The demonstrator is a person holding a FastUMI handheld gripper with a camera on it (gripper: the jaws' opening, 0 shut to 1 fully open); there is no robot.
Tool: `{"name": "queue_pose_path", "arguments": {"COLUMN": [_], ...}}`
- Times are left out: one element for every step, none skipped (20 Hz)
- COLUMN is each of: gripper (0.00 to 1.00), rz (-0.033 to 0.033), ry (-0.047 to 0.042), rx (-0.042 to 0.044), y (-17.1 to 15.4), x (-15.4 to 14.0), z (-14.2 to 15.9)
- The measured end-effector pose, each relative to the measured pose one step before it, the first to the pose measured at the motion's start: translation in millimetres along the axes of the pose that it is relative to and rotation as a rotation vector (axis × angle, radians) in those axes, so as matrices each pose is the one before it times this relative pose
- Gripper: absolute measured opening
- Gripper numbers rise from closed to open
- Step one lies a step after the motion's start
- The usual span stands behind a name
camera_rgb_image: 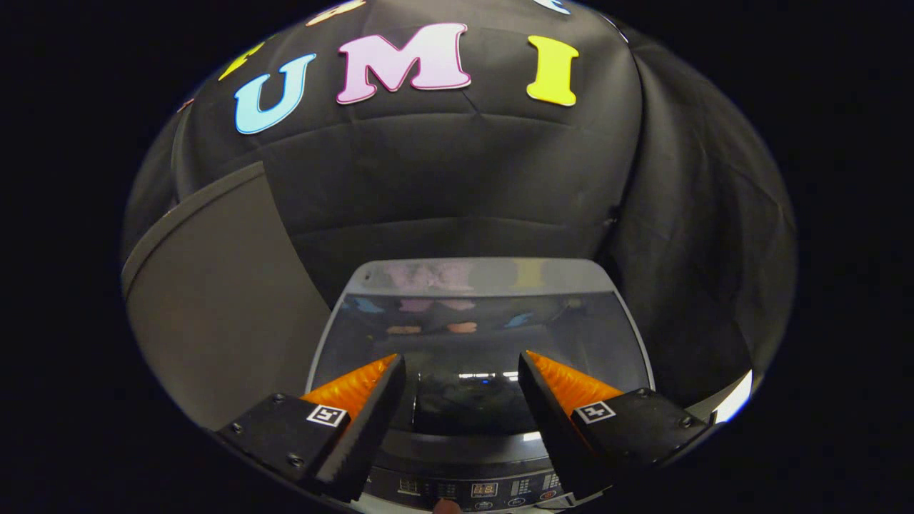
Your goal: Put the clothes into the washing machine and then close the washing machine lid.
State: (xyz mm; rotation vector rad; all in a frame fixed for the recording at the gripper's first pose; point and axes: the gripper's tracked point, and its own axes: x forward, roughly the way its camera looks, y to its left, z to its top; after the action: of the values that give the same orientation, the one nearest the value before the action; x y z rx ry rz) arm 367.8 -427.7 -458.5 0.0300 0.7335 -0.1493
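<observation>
Gripper (pixel 461 371) fingers stand wide apart, nothing between them; they hang above the front of the washer (pixel 478 428) and touch nothing. Each finger is a wedge tapering to a point, with a ribbed inner pad (pixel 357 385) and a blocky mount behind it carrying a small square marker and screw heads.

Washer sits directly below and ahead. Lid (pixel 480 325) is down, lying flat over the tub: a glossy, dark, see-through panel with rounded corners, framed by a pale grey rim that widens into a smooth band along its far edge. The glass mirrors the booth and a few bright light spots, so the inside of the tub is hard to read; a dark rounded hollow shows beneath the glass between the fingers. Cannot tell whether clothes lie inside.

Control panel (pixel 485 491) runs along the near edge of the washer, under the fingers: a dark curved strip with small pale markings, round buttons and a little lit display. A fingertip (pixel 446 507) shows at the panel's near edge, between the two finger mounts; whether it presses the panel is unclear.

Backdrop (pixel 457 185): matt black cloth wall, creased in soft horizontal folds, draped behind and to the right of the washer. To the left of the washer stands a large flat grey-brown board (pixel 214 300) with a thin lighter edge along its top, smooth and dull.
</observation>
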Motion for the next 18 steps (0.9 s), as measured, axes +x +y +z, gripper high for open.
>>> {"name": "queue_pose_path", "arguments": {"gripper": [1.00, 1.00, 1.00, 1.00, 0.99, 1.00, 1.00, 0.99, 0.99, 0.99, 0.99, 0.99, 0.99, 0.99, 0.99, 0.99, 0.99, 0.99], "rz": [-0.00457, -0.00510, -0.00310, -0.00233, -0.00028, -0.00032, 0.00072, 0.00119, 0.00609, 0.00720, 0.00810, 0.00603, 0.00648, 0.00590, 0.00738, 0.00628, 0.00858, 0.00853], "ry": [0.00817, 0.00595, 0.00595, 0.00391, 0.00330, 0.00076, -0.00409, -0.01067, -0.01758, -0.02354, -0.02431, -0.02579, -0.02677, -0.02767, -0.02763, -0.02669, -0.02927, -0.02686], "rx": [0.00591, 0.00365, 0.00399, 0.00164, 0.00025, -0.00124, -0.00076, 0.00188, 0.00769, 0.00853, 0.00732, 0.00422, 0.00177, 0.00154, 0.00063, -0.00217, -0.00323, -0.00156], "y": [-3.38, -2.53, -0.77, -0.81, 0.33, -0.10, 0.31, 1.56, 2.27, 1.78, 1.13, 1.09, 3.64, 4.38, 7.64, 4.03, 4.58, 5.29], "x": [2.34, 1.60, 2.68, 2.28, 0.26, -0.28, -2.25, -2.04, -4.95, -5.08, -8.03, -7.26, -9.43, -7.38, -6.28, -5.25, -5.75, -5.13], "z": [-5.16, -3.19, -4.49, -0.92, -1.38, 1.60, 2.24, 5.61, 5.13, 9.33, 13.26, 14.00, 17.54, 15.91, 15.52, 15.66, 13.95, 18.23]}}
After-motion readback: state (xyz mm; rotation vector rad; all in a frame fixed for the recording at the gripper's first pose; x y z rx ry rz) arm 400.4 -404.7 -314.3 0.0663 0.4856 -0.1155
